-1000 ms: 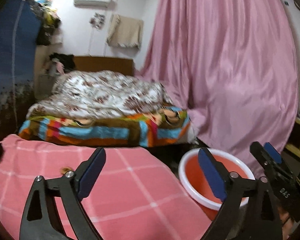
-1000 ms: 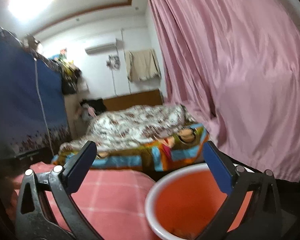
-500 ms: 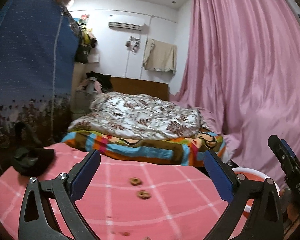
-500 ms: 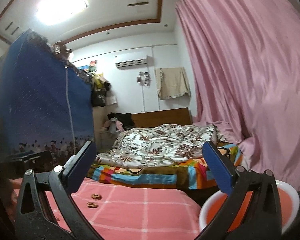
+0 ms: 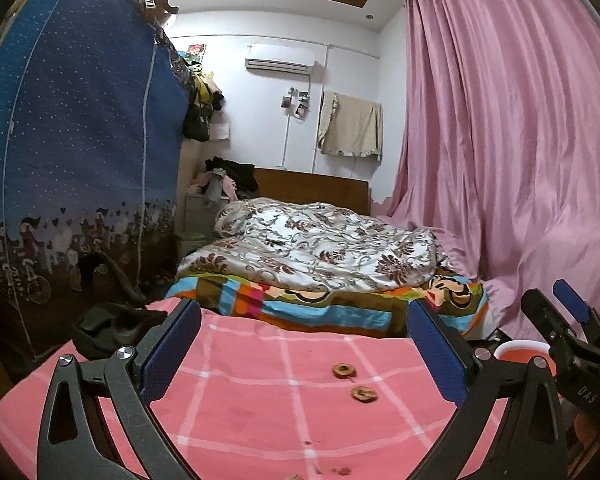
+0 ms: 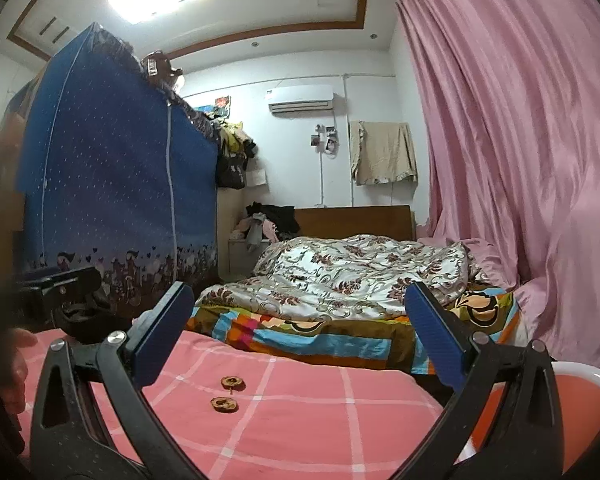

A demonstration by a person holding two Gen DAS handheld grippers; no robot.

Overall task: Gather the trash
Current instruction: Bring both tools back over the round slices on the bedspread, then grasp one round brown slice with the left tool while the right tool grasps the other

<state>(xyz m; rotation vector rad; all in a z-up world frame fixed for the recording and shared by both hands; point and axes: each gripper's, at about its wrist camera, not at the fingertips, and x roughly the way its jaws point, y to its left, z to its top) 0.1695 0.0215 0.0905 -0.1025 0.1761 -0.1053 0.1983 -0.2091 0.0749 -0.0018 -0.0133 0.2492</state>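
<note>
Two nutshells (image 6: 228,394) on pink cloth (image 6: 300,420)

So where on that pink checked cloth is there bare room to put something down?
Most of the pink cloth is bare, especially left of the two brown scraps. It is crowded at the far left corner by the dark bundle. Small crumbs dot the near edge.

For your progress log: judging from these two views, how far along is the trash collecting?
Done: nothing that these views confirm; the basin interior is hardly visible. In hand: nothing; the left hand-held gripper and right hand-held gripper are both open and empty. Left: two brown scraps on the pink checked cloth, plus small crumbs near its front edge.
</note>
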